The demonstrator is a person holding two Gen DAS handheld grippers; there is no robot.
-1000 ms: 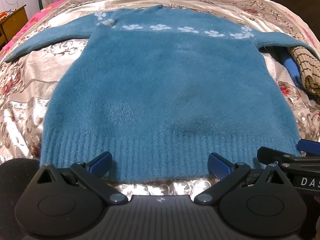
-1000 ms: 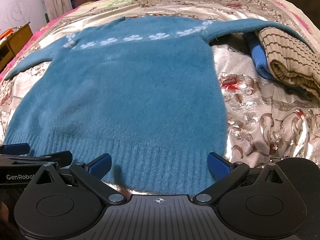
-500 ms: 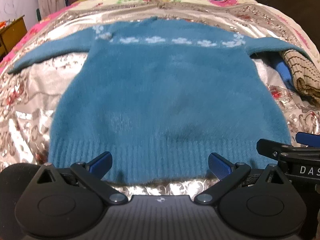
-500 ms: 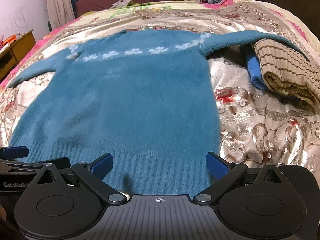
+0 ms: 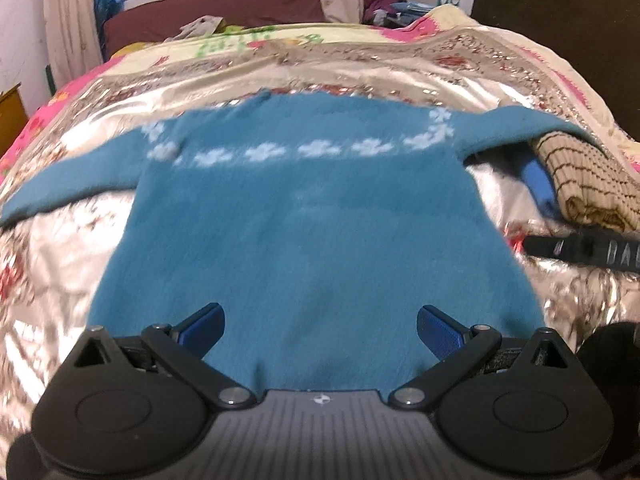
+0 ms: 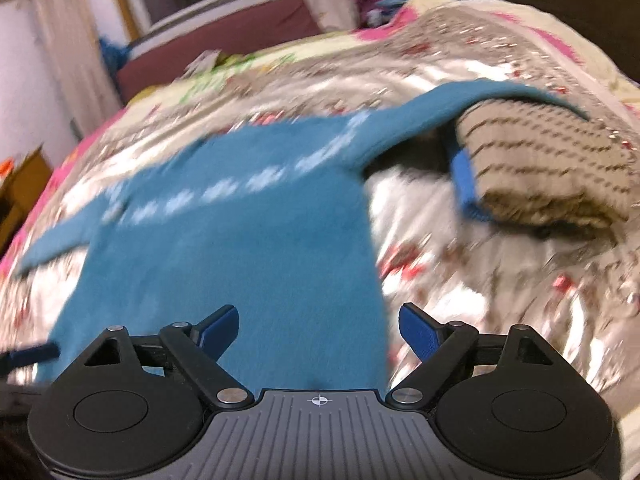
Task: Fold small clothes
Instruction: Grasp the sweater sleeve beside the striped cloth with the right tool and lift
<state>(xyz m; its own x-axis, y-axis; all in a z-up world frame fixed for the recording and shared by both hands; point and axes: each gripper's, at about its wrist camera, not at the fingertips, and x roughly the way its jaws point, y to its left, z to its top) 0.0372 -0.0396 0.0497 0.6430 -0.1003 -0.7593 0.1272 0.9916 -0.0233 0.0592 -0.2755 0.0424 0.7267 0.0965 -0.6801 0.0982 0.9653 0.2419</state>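
A teal blue sweater with a row of white flowers across the chest lies flat on the bed, sleeves spread out to both sides. It also shows in the right wrist view. My left gripper is open and empty above the sweater's lower part. My right gripper is open and empty over the sweater's lower right edge. The right gripper's finger shows at the right of the left wrist view. Both views are motion-blurred.
A folded tan striped garment on a blue one lies at the right, under the sweater's right sleeve. The bed has a shiny floral cover. A dark headboard stands at the right, and a wooden cabinet at the left.
Both grippers have lifted and moved forward over the sweater's hem, with the views tilted up toward the far wall. Both stay open. The sweater has not moved.
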